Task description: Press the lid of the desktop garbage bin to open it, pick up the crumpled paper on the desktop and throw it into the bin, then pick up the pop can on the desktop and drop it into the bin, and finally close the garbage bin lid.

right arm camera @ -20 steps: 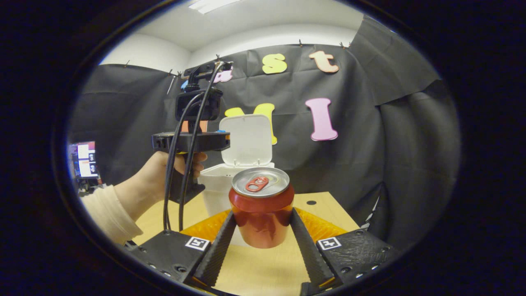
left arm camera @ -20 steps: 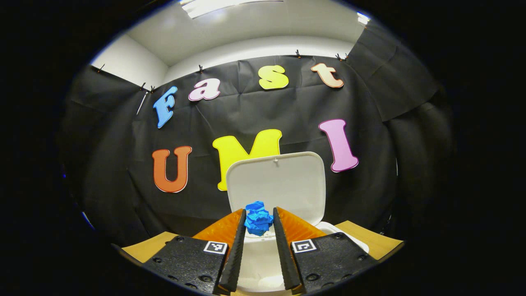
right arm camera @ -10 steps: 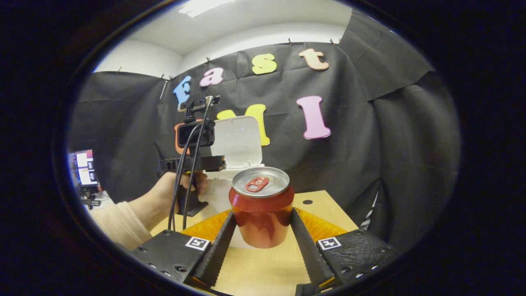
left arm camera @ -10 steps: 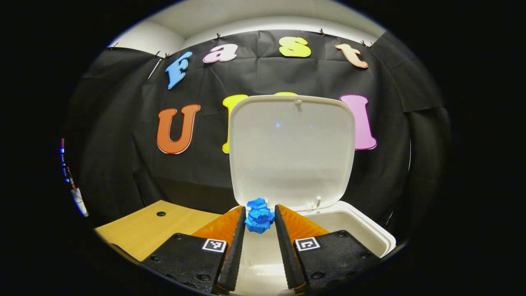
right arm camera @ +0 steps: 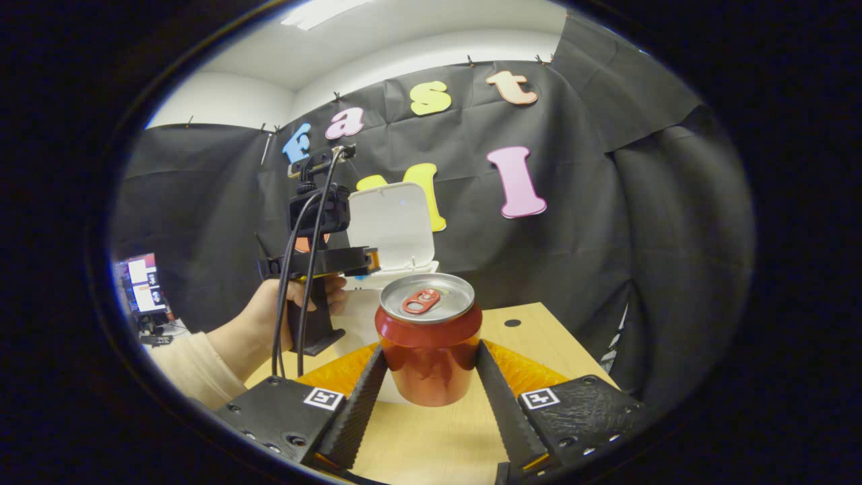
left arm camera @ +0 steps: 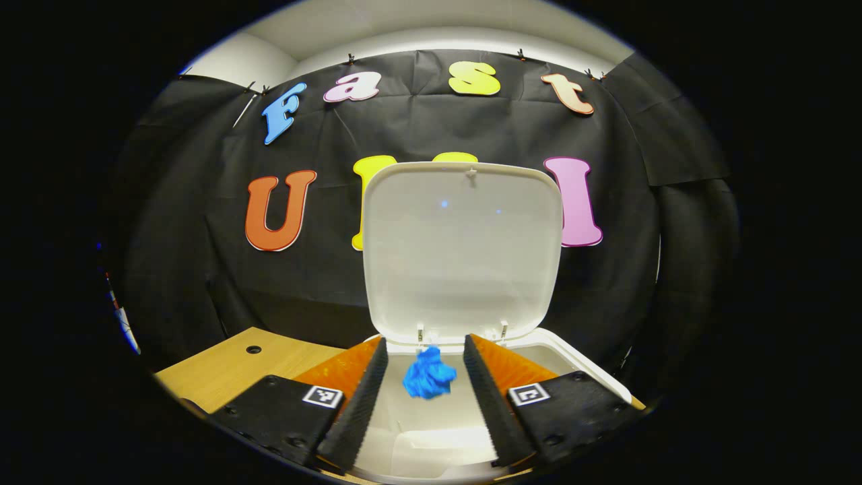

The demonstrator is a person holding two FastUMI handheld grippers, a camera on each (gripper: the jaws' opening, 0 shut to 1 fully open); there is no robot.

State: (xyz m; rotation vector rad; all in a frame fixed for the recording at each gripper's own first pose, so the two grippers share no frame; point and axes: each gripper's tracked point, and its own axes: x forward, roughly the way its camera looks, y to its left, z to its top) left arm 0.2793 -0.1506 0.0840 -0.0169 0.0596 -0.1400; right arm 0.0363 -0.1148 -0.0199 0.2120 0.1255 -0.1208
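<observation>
One crumpled ball of blue paper sits free in the gap between the spread fingers of the left gripper, touching neither, directly over the open mouth of the white plastic desktop bin, whose hinged lid stands upright behind it. Farther out, the right gripper has both fingers clamped on the sides of the red aluminium pop can, above the light wooden tabletop.
</observation>
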